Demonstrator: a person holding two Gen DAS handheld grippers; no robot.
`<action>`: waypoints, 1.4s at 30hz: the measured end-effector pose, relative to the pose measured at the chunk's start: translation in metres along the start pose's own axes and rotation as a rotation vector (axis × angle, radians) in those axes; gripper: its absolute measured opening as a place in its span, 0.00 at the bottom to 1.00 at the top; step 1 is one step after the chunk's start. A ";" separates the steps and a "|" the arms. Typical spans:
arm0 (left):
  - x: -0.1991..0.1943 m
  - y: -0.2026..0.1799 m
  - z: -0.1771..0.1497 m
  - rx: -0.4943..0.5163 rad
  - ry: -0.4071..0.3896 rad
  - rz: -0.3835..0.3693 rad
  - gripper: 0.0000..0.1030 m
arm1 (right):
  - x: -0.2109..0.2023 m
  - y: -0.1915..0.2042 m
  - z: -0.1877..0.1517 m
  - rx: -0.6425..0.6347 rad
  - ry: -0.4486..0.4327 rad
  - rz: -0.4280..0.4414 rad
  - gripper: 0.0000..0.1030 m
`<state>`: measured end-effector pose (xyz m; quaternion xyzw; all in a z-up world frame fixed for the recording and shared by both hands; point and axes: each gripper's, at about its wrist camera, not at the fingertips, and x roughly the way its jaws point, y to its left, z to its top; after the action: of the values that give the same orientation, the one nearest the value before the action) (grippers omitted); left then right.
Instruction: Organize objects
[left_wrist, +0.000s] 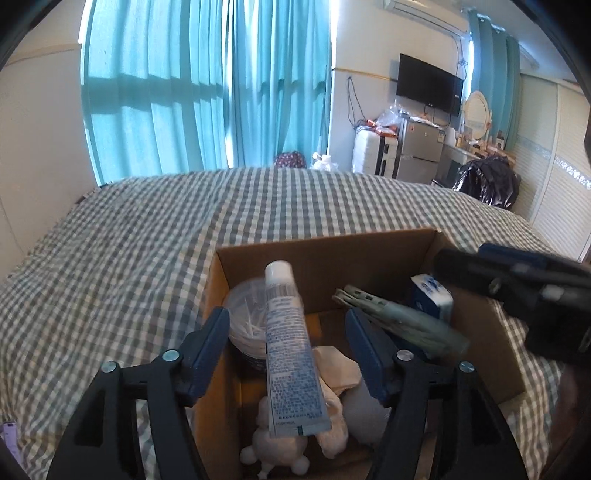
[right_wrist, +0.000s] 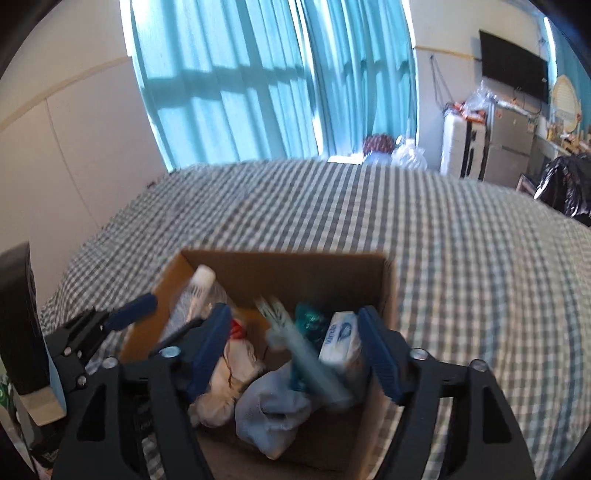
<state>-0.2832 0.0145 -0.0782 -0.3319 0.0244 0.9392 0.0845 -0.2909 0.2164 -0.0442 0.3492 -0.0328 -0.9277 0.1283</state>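
An open cardboard box (left_wrist: 325, 254) sits on the checked bed. My left gripper (left_wrist: 288, 325) is open above it, and a white-and-blue tube (left_wrist: 290, 350) lies between its fingers, apart from both pads, tilted over the box. Inside are a clear tub of cotton swabs (left_wrist: 245, 317), a white plush toy (left_wrist: 273, 446), a grey-green folded item (left_wrist: 406, 317) and a blue tissue pack (left_wrist: 432, 295). My right gripper (right_wrist: 293, 343) is open over the same box (right_wrist: 288, 266), above the blurred green item (right_wrist: 306, 358), the tissue pack (right_wrist: 340, 339) and a pale blue sock (right_wrist: 273, 417).
The checked bedspread (left_wrist: 147, 240) stretches to teal curtains (left_wrist: 207, 85). A TV, fridge and suitcase (left_wrist: 373, 151) stand at the far right. A black bag (left_wrist: 487, 181) lies off the bed's right edge. A dark object (right_wrist: 18, 317) stands at the left.
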 end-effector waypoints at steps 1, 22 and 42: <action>-0.007 0.000 0.003 0.005 -0.010 0.013 0.76 | -0.007 0.000 0.002 0.000 -0.010 -0.005 0.74; -0.192 -0.003 0.013 -0.027 -0.261 0.092 1.00 | -0.214 0.011 -0.027 -0.018 -0.303 -0.116 1.00; -0.248 -0.036 -0.053 -0.079 -0.392 0.128 1.00 | -0.252 0.012 -0.116 -0.097 -0.429 -0.214 1.00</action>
<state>-0.0542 0.0091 0.0366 -0.1438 -0.0085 0.9895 0.0149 -0.0300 0.2735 0.0317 0.1394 0.0224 -0.9893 0.0359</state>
